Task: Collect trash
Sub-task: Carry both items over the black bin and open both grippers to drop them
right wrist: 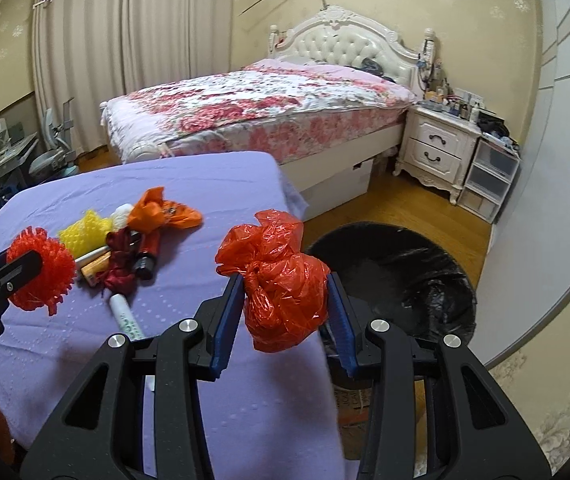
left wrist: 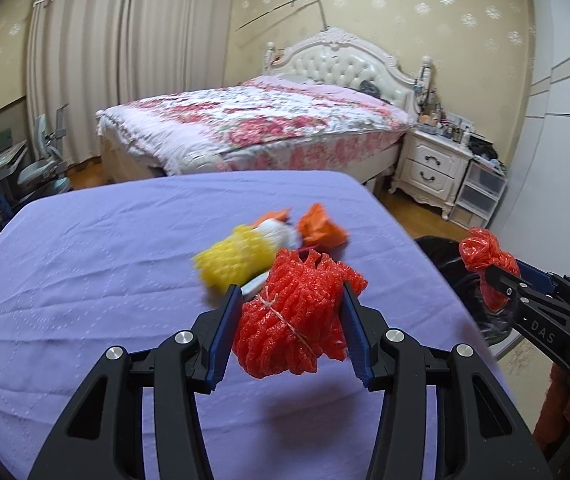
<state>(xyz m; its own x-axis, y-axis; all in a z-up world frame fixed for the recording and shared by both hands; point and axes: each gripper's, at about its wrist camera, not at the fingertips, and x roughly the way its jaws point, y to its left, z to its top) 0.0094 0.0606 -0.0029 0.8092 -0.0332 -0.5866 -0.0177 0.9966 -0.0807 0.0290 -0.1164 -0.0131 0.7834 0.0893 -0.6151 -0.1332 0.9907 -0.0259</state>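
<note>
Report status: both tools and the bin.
Left tool shut on red foam net. Right tool shut on red plastic bag, near bin. Path clear.

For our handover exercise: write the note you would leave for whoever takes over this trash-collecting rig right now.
Left tool: shut on the red foam net, lifted above the purple cloth.
Right tool: shut on the red plastic bag, held at the table's edge, not yet over the black-lined bin.
Done: two pieces picked up; neither dropped in.
Left: drop both into the bin, then clear the pile on the cloth: yellow foam net, orange bag, white tube and the other items.
</note>
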